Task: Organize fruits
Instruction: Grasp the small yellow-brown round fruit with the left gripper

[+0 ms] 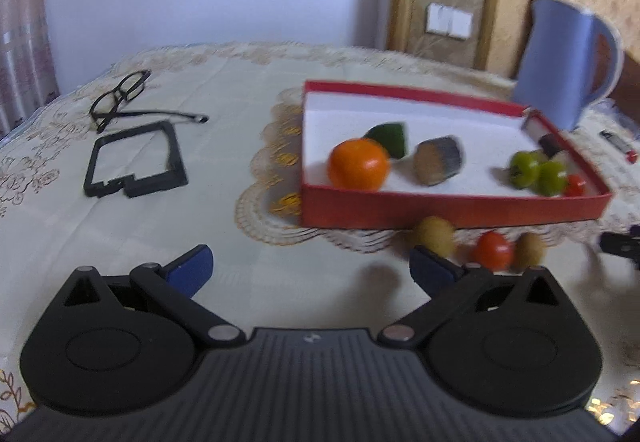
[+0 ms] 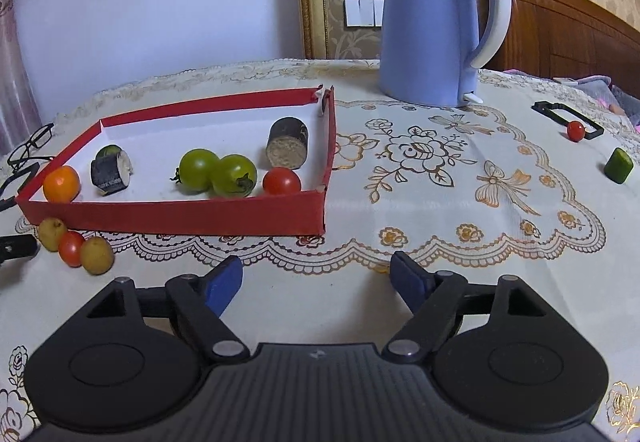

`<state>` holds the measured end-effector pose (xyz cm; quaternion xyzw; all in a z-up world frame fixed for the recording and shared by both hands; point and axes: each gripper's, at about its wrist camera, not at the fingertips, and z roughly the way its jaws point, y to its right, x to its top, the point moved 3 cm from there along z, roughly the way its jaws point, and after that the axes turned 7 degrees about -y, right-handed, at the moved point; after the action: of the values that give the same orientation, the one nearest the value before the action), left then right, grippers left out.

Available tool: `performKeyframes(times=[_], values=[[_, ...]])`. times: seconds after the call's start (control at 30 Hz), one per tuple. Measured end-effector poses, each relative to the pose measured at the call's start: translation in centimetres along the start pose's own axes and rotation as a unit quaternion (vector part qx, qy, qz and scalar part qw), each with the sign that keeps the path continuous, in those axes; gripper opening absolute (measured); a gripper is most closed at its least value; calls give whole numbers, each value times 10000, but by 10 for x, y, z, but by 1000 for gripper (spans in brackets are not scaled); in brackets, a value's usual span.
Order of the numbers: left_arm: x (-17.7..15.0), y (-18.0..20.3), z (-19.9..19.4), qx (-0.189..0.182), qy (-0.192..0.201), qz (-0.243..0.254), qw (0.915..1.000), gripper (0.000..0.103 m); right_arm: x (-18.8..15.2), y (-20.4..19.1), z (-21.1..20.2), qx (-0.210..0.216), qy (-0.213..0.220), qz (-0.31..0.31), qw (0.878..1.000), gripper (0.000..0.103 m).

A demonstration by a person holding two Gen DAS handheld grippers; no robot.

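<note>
Inside red box (image 2: 176, 216): 1 orange (image 2: 61, 183), 2 green tomatoes (image 2: 198, 169), 1 red tomato (image 2: 281, 181), 2 dark cylinder pcs (image 2: 287, 141), 1 green pc (image 1: 387, 136). Outside, front of box: 2 yellow-brown fruits (image 2: 96, 255), 1 red tomato (image 2: 71, 248). Far right: 1 red tomato (image 2: 575, 130), 1 green pc (image 2: 618, 165). Also 1 kettle (image 2: 430, 22), 1 glasses (image 1: 120, 94), 2 black frames (image 1: 136, 158).

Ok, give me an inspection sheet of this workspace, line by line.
Surface: table under an embroidered cream tablecloth.
Job's things: red tray holds an orange fruit, two green tomatoes, a red tomato and two dark cut pieces. Outside, by its near corner: two yellowish fruits with a small red tomato between them. Far right: another red tomato and a green piece.
Clutter: blue kettle, glasses, black frame, lighter.
Grippers: left gripper and right gripper, fingers apart, holding nothing.
Cables: nothing seen.
Surroundings: white wall, gold-framed panel, wall switches.
</note>
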<state>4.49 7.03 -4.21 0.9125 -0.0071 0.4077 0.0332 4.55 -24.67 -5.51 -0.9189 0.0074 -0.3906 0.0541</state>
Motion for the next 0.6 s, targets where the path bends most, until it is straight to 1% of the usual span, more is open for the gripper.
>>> performKeyframes(times=[0.1,0.17,0.2,0.33,0.47,0.53,0.6], values=[[3,6,-13,-294,239,-36,9993,103,0,0,0,8,2,8,10000,81],[7,10,-16,-473,268,-112,9985,103,0,-1,0,8,1,5,10000,82],[9,13,-17,-505,256,-131,9983,103,0,-1,0,10,3,9,10000,82],[15,22,-8,-425,177,-114,9989,103,0,-1,0,7,2,8,10000,82],[19,28,0,-501,95,-152,9986,103,0,-1,0,7,3,10,10000,83],[20,32,5,-437,42,-76,9990,103,0,-1,0,7,3,11,10000,83],[21,33,10,-365,-20,-117,9993,103,0,-1,0,15,5,17,10000,83]])
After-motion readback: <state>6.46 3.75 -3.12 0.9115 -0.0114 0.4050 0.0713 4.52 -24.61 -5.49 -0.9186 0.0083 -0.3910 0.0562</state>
